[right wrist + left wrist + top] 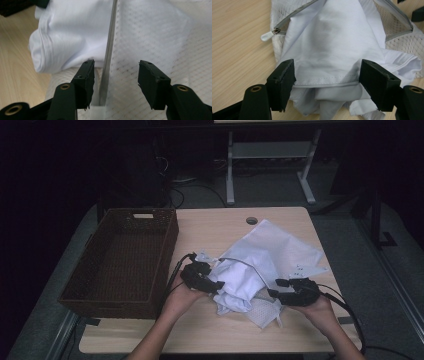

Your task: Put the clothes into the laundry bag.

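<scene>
The left hand-held gripper [325, 82] is clamped on a bunched fold of the white garment [332, 42], a stitched hem being pinched between the two pads — apparently so the cloth can be fed into, or drawn out of, the mesh laundry bag [280, 250]. The right hand-held gripper [116, 77] is spread, its jaws set either side of the bag's grey zipper band [108, 50] with nothing pressed between them; it seems to be placed there to take hold of the opening's edge. The zipper pull [276, 31] is seen at the far end of the opening. Garment and bag lie together at the middle of the tabletop [215, 225], just beside the brown wicker basket [95, 285] at the left.
</scene>
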